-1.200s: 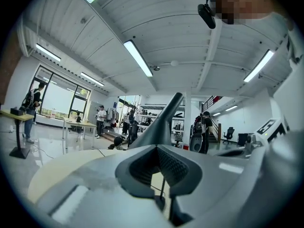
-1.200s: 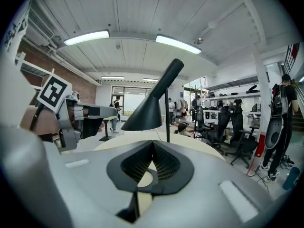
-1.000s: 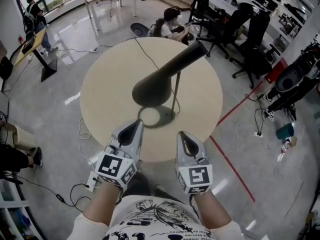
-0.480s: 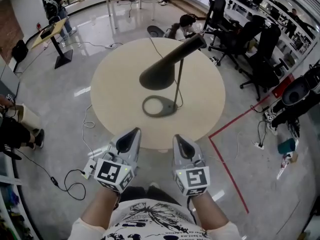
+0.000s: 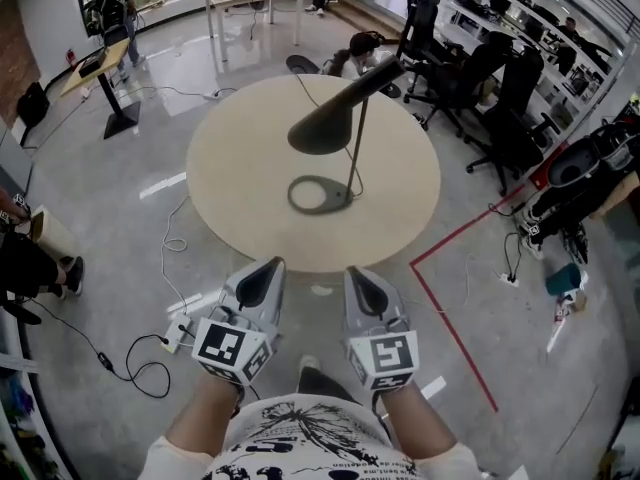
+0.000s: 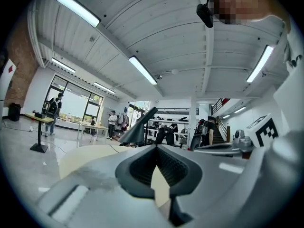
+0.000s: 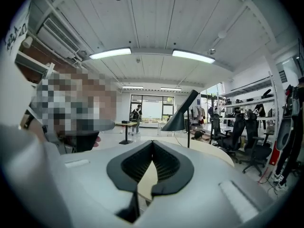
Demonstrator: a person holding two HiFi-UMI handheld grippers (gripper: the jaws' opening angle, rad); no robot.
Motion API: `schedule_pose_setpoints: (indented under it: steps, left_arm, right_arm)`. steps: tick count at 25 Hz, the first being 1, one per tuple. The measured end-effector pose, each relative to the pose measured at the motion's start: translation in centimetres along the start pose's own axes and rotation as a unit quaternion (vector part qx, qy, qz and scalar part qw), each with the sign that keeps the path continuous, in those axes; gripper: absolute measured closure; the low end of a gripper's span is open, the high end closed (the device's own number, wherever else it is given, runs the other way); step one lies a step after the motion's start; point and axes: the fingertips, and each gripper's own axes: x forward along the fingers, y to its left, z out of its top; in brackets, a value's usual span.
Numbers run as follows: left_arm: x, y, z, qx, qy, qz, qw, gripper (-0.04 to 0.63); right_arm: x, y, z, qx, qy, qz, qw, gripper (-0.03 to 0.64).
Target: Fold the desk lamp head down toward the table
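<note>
The black cone-shaded desk lamp [image 5: 328, 126] is seen standing on the round beige wooden table [image 5: 230, 183]. The grey left gripper [image 5: 264, 270] and right gripper [image 5: 359, 276] are held closed and empty, near its edge.

Left gripper [image 5: 270, 266]: pale grey moulded shell, broad at rear, tapering to rounded tip; dark oval recess on top face. Right gripper [image 5: 354, 273]: same build, same grey. Cube at rear of each, white faces with black square markers: left cube [image 5: 232, 348], right cube [image 5: 387, 358]. In gripper views, inner jaw faces carry black ribbed pads [image 6: 173, 167], edged by smooth dark rim, grey shell around. Person wears white T-shirt [image 5: 310, 438] with black line-drawn print; forearms uncovered.
</note>
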Motion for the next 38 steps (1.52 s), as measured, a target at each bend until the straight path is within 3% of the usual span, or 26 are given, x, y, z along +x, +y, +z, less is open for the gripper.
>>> schedule_pose_setpoints:
  steps: [6, 20, 26, 38]
  left_arm:
    - [-6.5, -0.8, 0.0, -0.007, -0.003, -0.018, 0.9998, 0.592]
    - [-19.5, -4.6, -1.4, -0.022, 0.001, -0.041, 0.9989, 0.592]
    - [-21.6, -7.0, -1.2, -0.023, -0.003, -0.044, 0.9988, 0.592]
    - [-26.9, -12.0, -2.3, -0.013, 0.0, -0.033, 0.9994, 0.592]
  right_arm:
    - [-4.5, 4.8, -0.4, 0.008, 0.003, -0.026, 1.0, 0.607]
    - [-13.9, 16.2, -2.2, 0.005, 0.005, -0.04, 0.999, 0.607]
    - [-17.2, 16.1, -2.3, 0.021, 0.01, -0.065, 0.998, 0.607]
    - [-23.9, 17.9, -3.6, 0.012, 0.01, -0.052, 0.999, 0.607]
